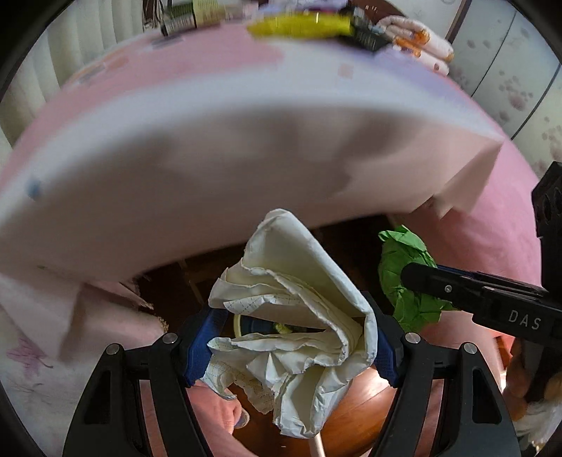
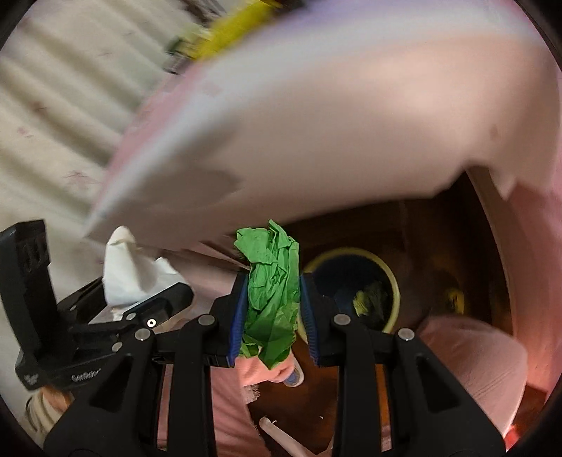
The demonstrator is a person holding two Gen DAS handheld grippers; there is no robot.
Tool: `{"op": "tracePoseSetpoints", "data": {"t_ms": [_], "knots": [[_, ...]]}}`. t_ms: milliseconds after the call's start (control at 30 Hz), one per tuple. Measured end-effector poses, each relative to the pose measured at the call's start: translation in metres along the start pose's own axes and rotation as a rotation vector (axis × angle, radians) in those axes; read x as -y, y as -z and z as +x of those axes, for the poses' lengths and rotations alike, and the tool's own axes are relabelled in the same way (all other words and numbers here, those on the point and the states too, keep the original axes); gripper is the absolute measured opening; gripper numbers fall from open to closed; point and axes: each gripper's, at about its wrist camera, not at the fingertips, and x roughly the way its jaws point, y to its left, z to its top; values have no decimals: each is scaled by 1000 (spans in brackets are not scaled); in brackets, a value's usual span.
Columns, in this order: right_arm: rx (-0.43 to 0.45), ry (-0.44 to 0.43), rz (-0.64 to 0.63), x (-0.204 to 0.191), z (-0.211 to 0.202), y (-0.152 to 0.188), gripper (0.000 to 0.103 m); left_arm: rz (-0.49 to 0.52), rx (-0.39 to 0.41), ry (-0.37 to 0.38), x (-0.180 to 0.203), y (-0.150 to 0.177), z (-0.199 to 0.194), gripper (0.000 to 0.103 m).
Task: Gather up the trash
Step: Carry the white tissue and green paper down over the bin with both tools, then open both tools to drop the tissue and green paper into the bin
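My left gripper [image 1: 291, 348] is shut on a crumpled white paper [image 1: 298, 316], held beyond the table edge above the floor. My right gripper [image 2: 272, 302] is shut on a crumpled green paper [image 2: 272, 291]. The green paper [image 1: 407, 277] and the right gripper's finger show at the right of the left wrist view. The white paper [image 2: 131, 270] shows at the left of the right wrist view. A round bin [image 2: 393, 281] with a pale yellow rim stands on the floor below, with dark and yellow trash inside. In the left wrist view the bin [image 1: 239, 323] is mostly hidden behind the white paper.
A table with a pink and white cloth [image 1: 210, 140] fills the upper half of both views, blurred. A yellow object [image 1: 302, 24] and other items lie at its far edge. The floor [image 1: 351, 404] is dark brown wood. A pink slipper [image 2: 477, 355] lies near the bin.
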Motion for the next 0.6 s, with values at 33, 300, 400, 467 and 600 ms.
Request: {"op": "tracePoseSetpoints", "data": {"t_ms": [33,300,400,467,600], "knots": [[-3,7,17,7,8,1,26,2,-6,0,1,1,9,75],[-25,105,134,81,84,33,26,76,-66,-47,28,31,93,75],[-55,138,127,92,111,41,26,79,-106,-34,30,43,116,75],[-100,180,93,93,128,43,26,79,-130,-22,30,49,128,75],[-120,187,64,92,144,39,27,63,-157,-16,28,46,151,75]]}}
